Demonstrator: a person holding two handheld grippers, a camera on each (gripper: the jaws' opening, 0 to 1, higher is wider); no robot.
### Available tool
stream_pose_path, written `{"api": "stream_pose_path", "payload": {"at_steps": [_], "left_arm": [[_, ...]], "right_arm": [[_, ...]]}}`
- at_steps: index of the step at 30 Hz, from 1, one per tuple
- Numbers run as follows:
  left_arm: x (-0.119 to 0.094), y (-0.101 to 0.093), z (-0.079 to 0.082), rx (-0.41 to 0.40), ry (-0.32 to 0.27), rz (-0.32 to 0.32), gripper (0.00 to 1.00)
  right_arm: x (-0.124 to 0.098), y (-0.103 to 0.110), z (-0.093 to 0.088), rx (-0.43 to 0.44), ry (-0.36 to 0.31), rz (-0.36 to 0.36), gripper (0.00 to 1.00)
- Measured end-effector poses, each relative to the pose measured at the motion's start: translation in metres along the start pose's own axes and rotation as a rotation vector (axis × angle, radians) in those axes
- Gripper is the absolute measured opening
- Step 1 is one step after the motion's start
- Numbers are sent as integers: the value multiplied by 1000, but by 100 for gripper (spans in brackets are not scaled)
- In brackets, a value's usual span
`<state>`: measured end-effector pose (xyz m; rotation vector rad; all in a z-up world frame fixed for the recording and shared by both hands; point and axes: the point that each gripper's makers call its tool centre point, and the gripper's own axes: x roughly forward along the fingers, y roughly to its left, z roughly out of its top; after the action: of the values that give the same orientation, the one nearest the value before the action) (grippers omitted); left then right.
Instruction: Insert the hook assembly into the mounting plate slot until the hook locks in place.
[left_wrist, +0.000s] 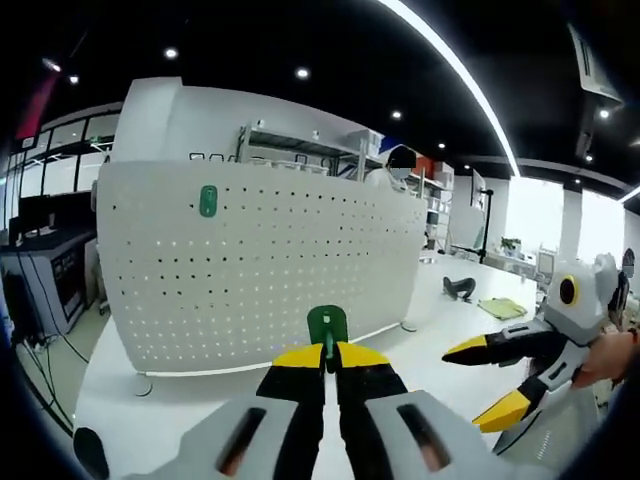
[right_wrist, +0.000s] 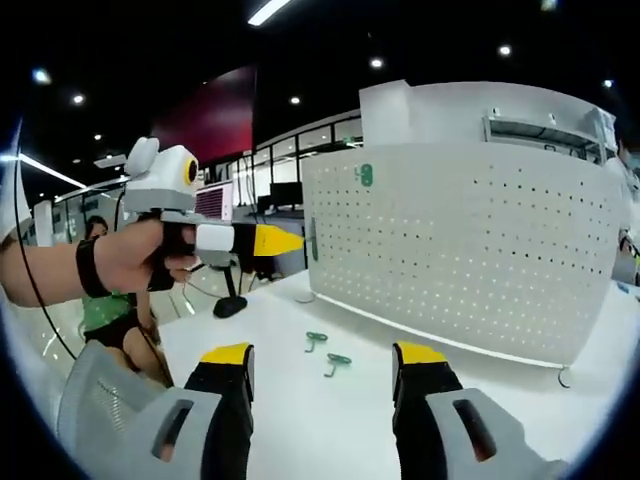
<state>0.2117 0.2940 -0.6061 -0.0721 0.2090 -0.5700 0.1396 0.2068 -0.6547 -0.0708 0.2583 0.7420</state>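
Left gripper view: left gripper (left_wrist: 327, 352) at 6 o'clock, jaws clamped together on a green hook (left_wrist: 327, 327), its round plate sticking up just past the yellow tips. Behind it, white table (left_wrist: 420, 350), then the white pegboard (left_wrist: 260, 270) standing upright across the middle. One green hook on board (left_wrist: 208, 201) sits mounted at its 10 o'clock corner. Right gripper (left_wrist: 487, 380) comes in at 4 o'clock, jaws apart, nothing between them, a hand (left_wrist: 612, 358) holding it at 3 o'clock.

Right gripper view: right gripper (right_wrist: 322, 360) at 6 o'clock, jaws wide apart, empty. Between and just beyond the tips, two loose green hooks (right_wrist: 328, 352) lie on the table (right_wrist: 480, 345). At 9 o'clock the hand (right_wrist: 150, 258) holds the left gripper (right_wrist: 275, 240), yellow tip close to the pegboard's (right_wrist: 470, 250) near edge; touching or not, cannot tell. Mounted hook (right_wrist: 366, 175) at 12 o'clock. Office shelves and ceiling lights far back.
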Motion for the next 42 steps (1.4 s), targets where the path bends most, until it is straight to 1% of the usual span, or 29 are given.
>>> {"api": "stream_pose_path", "payload": {"at_steps": [4,6,11,16,17,18,25,27,29,31,33,34,35,36,39,42], "left_arm": [[2,8,8,15,-14,28,2],[3,13,11,7,-17,44,2],[6,20,10,-6,-7,76,2],[11,23,12,19,1,99,2],[12,26,11,27,14,123,2],[12,27,11,34,18,130,2],[20,26,17,35,14,139,2],[22,27,18,45,22,145,2],[23,31,19,48,37,173,2],[26,32,24,43,27,177,2],[28,34,25,59,40,189,2],[29,34,26,53,41,190,2],[31,34,28,24,36,186,2],[33,36,29,18,38,188,2],[38,36,32,22,57,199,2],[42,35,36,19,50,196,2]], "right_arm": [[-1,1,-2,5,5,7,55],[-2,1,-2,9,4,4,55],[-3,1,2,0,-7,-6,55],[-6,2,-1,-5,-4,-13,55],[-7,1,-1,-6,-4,-15,56],[-7,1,-1,-2,-6,-18,56],[-10,4,1,0,-13,-16,56],[-11,3,1,6,-12,-18,56],[-11,3,0,8,-10,-20,56],[-12,4,1,3,-14,-19,56],[-14,3,2,4,-19,-22,56],[-14,3,3,7,-19,-22,56],[-15,2,4,3,-24,-25,56],[-15,1,5,2,-25,-28,56],[-17,0,7,4,-31,-30,56],[-18,0,6,-2,-25,-28,56]]}}
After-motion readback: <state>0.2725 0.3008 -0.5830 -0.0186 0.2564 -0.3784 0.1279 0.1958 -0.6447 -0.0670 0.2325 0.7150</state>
